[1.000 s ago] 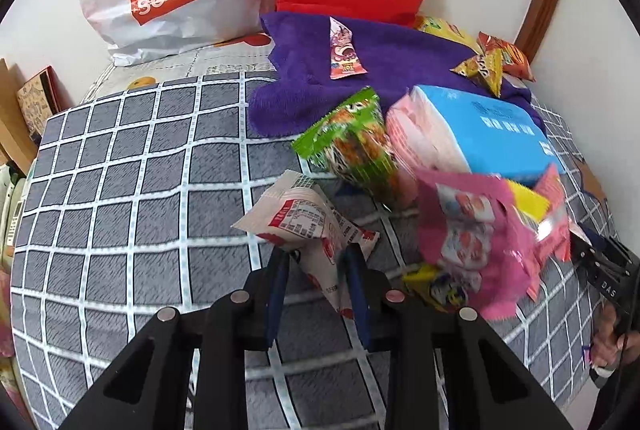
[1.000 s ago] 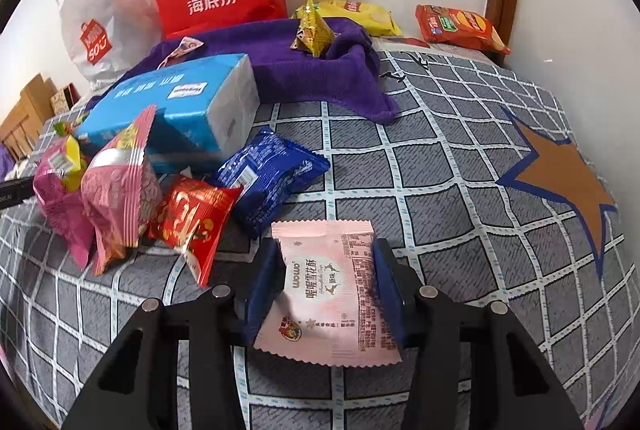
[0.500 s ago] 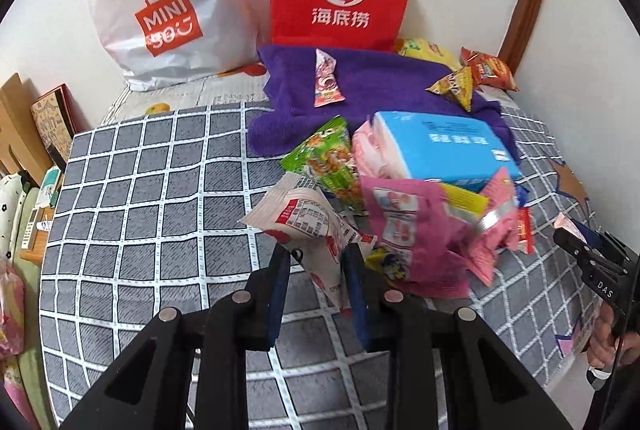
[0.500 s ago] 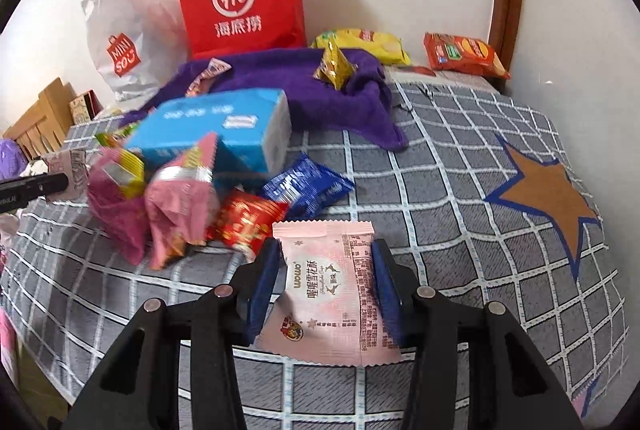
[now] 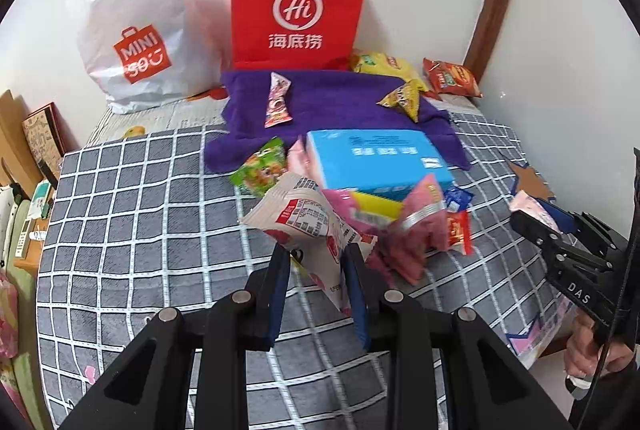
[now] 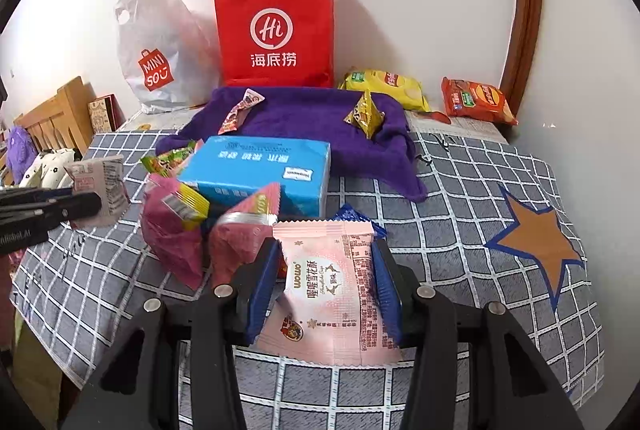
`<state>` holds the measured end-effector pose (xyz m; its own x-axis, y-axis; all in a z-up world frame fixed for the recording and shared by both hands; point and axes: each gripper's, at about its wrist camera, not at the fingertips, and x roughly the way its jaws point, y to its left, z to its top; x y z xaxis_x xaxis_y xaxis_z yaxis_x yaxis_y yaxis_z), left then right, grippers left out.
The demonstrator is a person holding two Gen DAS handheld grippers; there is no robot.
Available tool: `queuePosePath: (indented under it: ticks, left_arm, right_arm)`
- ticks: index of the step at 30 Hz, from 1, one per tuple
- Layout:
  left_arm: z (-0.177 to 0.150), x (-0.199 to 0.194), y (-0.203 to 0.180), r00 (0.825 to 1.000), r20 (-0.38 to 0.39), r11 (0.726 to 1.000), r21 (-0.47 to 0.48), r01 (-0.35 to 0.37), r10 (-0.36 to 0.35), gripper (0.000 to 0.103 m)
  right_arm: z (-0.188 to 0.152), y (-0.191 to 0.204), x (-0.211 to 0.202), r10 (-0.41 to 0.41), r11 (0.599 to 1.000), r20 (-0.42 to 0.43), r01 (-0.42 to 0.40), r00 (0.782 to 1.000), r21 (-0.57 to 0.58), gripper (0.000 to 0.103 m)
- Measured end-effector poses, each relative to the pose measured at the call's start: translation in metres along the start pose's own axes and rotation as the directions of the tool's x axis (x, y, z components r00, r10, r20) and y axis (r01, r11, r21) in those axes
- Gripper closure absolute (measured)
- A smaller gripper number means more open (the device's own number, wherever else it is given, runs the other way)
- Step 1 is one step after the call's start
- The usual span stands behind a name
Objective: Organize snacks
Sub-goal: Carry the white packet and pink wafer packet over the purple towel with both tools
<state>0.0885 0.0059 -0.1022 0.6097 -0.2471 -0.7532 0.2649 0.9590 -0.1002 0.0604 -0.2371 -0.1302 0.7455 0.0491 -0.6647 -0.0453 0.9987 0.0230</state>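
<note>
My left gripper (image 5: 318, 272) is shut on a white and red snack packet (image 5: 310, 226) and holds it above the checked bedcover. My right gripper (image 6: 326, 276) is shut on a pale pink snack packet (image 6: 332, 288), also lifted; it shows at the right of the left wrist view (image 5: 528, 203). Pink packets (image 6: 176, 234), a green packet (image 5: 260, 171) and small red and blue packets lie by a blue tissue pack (image 6: 260, 169). A purple towel (image 6: 304, 115) behind carries a pink stick packet (image 6: 240, 109) and a gold triangular packet (image 6: 366, 115).
A red paper bag (image 6: 276, 29) and a white Miniso bag (image 6: 156, 57) stand against the back wall. A yellow chip bag (image 6: 384, 85) and an orange one (image 6: 476, 99) lie at the back right. The bed edge and wooden furniture (image 6: 52, 113) lie left.
Both grippers have risen and drawn back from the snack pile with their packets still held, so more of the bed and the bags shows.
</note>
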Motion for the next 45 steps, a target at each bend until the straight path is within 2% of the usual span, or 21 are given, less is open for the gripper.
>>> queuePosePath:
  ticks: [5, 16, 26, 45]
  left_arm:
    - [0.008, -0.002, -0.017, 1.0, 0.006, 0.999, 0.02, 0.027, -0.027, 0.076]
    - [0.033, 0.004, -0.038, 0.998, 0.024, 0.998, 0.034, 0.054, -0.055, 0.076]
    - [0.057, 0.017, -0.038, 0.998, 0.021, 0.998, 0.018, 0.062, -0.062, 0.076]
    - [0.098, 0.047, -0.029, 0.997, 0.018, 0.997, 0.004, 0.071, -0.071, 0.076]
  right_arm:
    - [0.011, 0.001, -0.006, 0.02, 1.0, 0.004, -0.02, 1.0, 0.017, 0.057]
    - [0.038, -0.006, -0.01, -0.002, 0.999, 0.01, 0.002, 1.0, 0.034, 0.057]
    - [0.068, -0.013, 0.007, -0.007, 1.0, -0.008, 0.007, 1.0, 0.03, 0.056]
    - [0.104, -0.019, 0.053, 0.001, 0.998, -0.042, 0.001, 0.999, 0.057, 0.056]
